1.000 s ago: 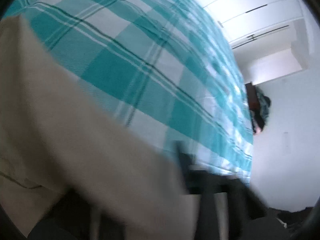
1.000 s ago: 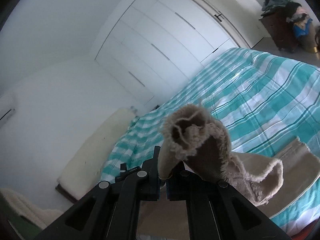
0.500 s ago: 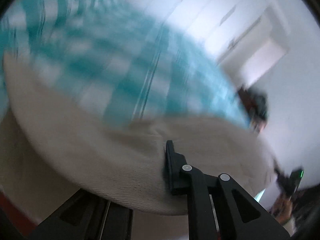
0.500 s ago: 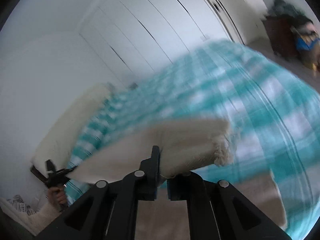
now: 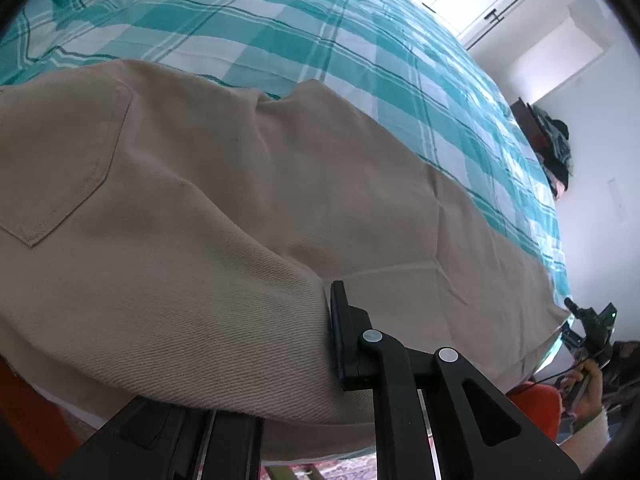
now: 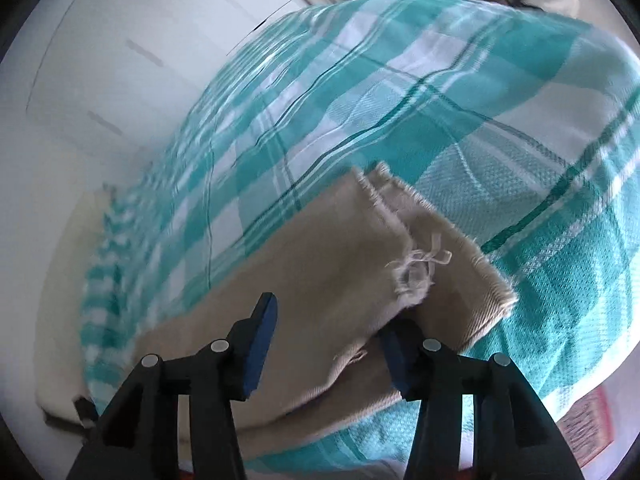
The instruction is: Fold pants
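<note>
Beige pants (image 5: 224,200) lie stretched along the near edge of a bed, back pocket at the left. My left gripper (image 5: 324,344) is at the pants' near edge; the cloth drapes over its left finger and hides it, so only the right finger (image 5: 344,340) shows. In the right wrist view the frayed leg hems (image 6: 416,248) lie stacked on the bed. My right gripper (image 6: 328,344) is open, its blue-padded fingers either side of the leg end, the cloth loose between them. That gripper also shows far right in the left wrist view (image 5: 592,324).
The teal and white checked bedspread (image 5: 320,40) covers the bed. White wardrobe doors (image 6: 132,40) stand behind it. A dark dresser with clothes (image 5: 552,148) stands by the far wall. A red patterned rug (image 6: 588,432) lies on the floor by the bed.
The right gripper carried the leg hems down onto the bed and opened, letting them go. The pants went from lifted and moving to lying flat along the bed edge.
</note>
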